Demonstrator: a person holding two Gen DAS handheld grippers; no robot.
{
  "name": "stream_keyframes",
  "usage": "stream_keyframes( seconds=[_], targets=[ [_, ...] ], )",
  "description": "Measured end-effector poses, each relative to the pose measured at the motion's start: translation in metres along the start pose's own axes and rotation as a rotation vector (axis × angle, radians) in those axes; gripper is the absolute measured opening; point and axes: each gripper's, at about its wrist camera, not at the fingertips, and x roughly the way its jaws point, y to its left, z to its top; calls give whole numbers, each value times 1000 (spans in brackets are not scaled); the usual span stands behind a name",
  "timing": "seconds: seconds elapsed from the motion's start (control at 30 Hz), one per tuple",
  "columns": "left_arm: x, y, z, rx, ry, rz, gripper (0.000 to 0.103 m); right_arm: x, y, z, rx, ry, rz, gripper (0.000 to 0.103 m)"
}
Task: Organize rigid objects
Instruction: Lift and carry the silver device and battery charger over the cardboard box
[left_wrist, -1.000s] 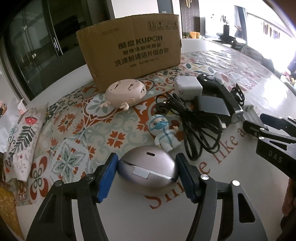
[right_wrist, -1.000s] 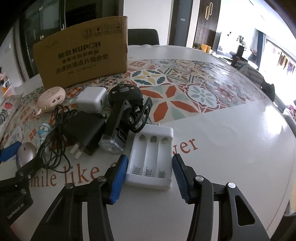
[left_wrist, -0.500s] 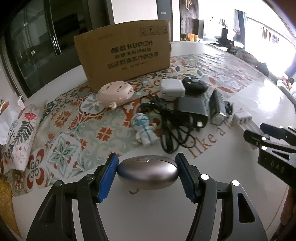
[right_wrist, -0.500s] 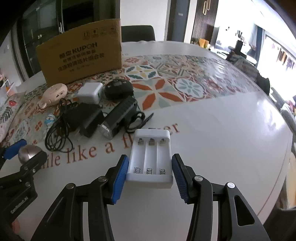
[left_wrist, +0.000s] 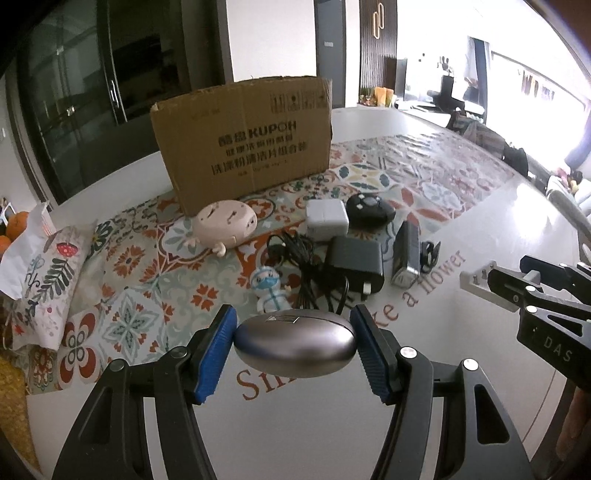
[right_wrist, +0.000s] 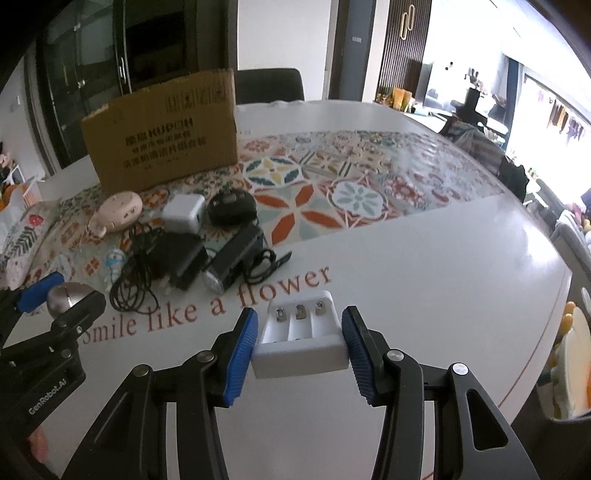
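My left gripper is shut on a silver oval case and holds it above the table; it also shows at the left of the right wrist view. My right gripper is shut on a white battery charger and holds it above the white tabletop; it shows at the right of the left wrist view. A cardboard box stands at the back of the patterned mat.
On the mat lie a pink round gadget, a white adapter, a black oval case, a black charger with cable, a black torch and a small figurine. A floral pouch lies left.
Both grippers have lifted and pulled back from the pile, each carrying its object; the silver case and the battery charger have left the table.
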Motion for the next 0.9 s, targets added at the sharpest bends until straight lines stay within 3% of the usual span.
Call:
stream_keyframes(
  seconds=[0.33,0.9],
  targets=[
    [-18,10,21,-39,-39,29,63,-21,6,29,-36,-89,24,48],
    [-67,41,76,-155,-173,160,63,-59,32,98,-129,-286,179,48]
  ],
)
